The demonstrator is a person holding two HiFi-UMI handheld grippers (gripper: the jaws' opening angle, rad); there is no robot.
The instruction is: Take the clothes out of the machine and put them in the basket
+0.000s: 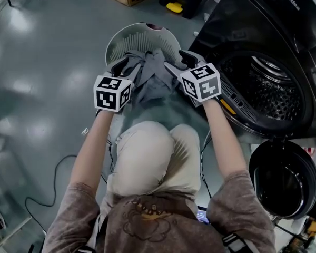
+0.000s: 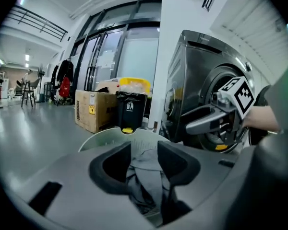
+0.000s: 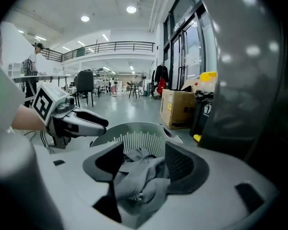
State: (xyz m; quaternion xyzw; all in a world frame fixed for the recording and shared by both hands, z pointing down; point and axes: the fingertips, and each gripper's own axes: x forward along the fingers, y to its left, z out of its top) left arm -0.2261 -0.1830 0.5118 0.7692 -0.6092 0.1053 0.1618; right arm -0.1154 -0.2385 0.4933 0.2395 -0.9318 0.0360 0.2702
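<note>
Well beyond the jaws, across a glossy grey floor (image 1: 37,62), a brown cardboard box (image 2: 96,110) stands just beside a black bin (image 2: 130,111) with a yellow lid (image 2: 134,84). Farther off are chairs (image 3: 85,84) beneath a railed balcony (image 3: 113,46). Behind the jaws, a dark cable (image 1: 55,183) trails along the floor.

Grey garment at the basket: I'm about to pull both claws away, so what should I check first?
1. Grey garment over the basket: ok.
2. Left claw jaws apart: ok.
3. Right claw jaws apart: ok.
4. Cloth clear of both claws: not ok, it lies between each pair of jaws.
5. Washer door open: ok.
6. Drum emptied: cannot tell.
</note>
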